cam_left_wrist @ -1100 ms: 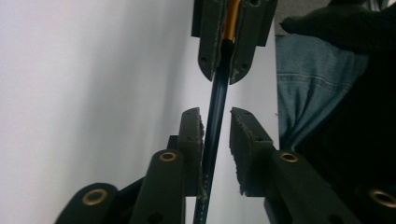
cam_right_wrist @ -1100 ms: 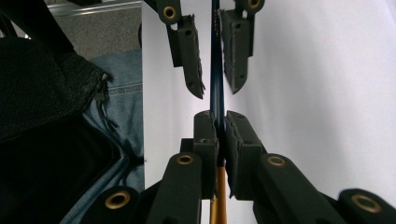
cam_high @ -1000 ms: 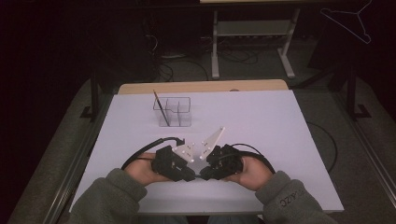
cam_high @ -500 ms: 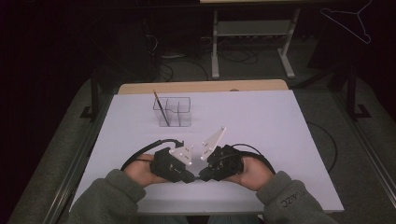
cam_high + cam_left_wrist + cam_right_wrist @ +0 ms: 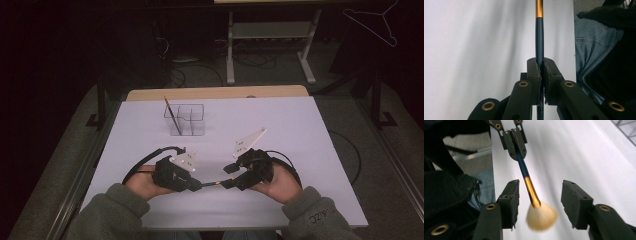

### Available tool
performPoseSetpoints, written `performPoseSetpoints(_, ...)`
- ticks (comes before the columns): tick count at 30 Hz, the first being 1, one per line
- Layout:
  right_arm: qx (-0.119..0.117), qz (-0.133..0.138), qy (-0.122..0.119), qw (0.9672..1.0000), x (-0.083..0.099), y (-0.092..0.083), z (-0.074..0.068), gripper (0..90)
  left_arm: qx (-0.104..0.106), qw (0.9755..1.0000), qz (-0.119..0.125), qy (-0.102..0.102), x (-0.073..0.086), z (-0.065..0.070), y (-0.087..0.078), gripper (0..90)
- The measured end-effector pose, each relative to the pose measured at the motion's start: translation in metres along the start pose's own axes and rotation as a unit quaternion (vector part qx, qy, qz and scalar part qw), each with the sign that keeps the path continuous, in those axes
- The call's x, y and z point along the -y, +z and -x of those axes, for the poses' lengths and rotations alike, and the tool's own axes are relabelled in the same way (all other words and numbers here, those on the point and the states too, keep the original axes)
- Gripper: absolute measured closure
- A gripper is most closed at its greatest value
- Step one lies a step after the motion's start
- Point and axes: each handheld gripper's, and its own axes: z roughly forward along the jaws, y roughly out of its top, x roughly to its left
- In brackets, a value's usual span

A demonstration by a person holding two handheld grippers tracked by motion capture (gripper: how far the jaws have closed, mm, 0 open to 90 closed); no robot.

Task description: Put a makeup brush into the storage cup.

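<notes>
Nearest the person, low on the white table (image 5: 310,150), the two hands face each other with a makeup brush (image 5: 531,192) spanning the gap between them. The left gripper (image 5: 197,185) is clenched on the brush's dark blue handle: in the left gripper view its pads (image 5: 534,72) press on the shaft from both sides, and the gold ferrule runs on past them.

The right gripper (image 5: 540,202) has just been opening. A second ago, in the high view, the two grippers sat tight together around the brush; now the right gripper (image 5: 227,176) has drawn a little away from the left one and its jaws stand well apart. In the right gripper view the pale bristle head hangs between the two pads, touching neither, with the left gripper (image 5: 517,146) holding the handle's far end. So the brush has passed from right to left: the handover looks complete, and the left hand alone now carries it.

Beyond the left gripper, toward the far edge of the table, stands a clear compartmented organizer (image 5: 189,120), well apart from both hands. A thin dark stick-like item (image 5: 172,116), probably another brush, leans in its left end. That suggests the brush in hand is meant for one of its compartments, so the likely next need is for the left hand to carry it there.
</notes>
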Motion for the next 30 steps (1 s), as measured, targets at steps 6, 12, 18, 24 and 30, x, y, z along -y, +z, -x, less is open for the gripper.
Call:
performPoseSetpoints(6, -0.008, 0.013, 0.021, 0.9997, 0.0079, -0.0007, 0.0057, 44.8, -0.001, 0.9997, 0.023, -0.005, 0.0001, -0.0011, -0.0043, 84.7)
performPoseSetpoints(12, -0.039, 0.02, 0.02, 0.9989, 0.005, 0.0047, 0.0054, 53.7, 0.004, 0.9993, 0.036, -0.002, -0.0011, 0.0007, -0.0038, 84.6)
performPoseSetpoints(18, -0.067, 0.016, 0.02, 0.9975, 0.0052, 0.0046, 0.0097, 70.2, 0.007, 0.9992, 0.038, 0.006, -0.0005, 0.0015, -0.0046, 84.6)
performPoseSetpoints(24, -0.101, 0.026, 0.033, 0.994, 0.0044, 0.0028, 0.0108, 79.5, 0.009, 0.9994, 0.03, 0.014, -0.0008, 0.0029, -0.0017, 84.4)
performPoseSetpoints(30, -0.111, 0.019, 0.024, 0.9934, 0.0015, 0.0019, 0.0102, 82.4, 0.016, 0.9996, 0.019, 0.015, -0.0022, 0.0034, 0.0035, 83.5)
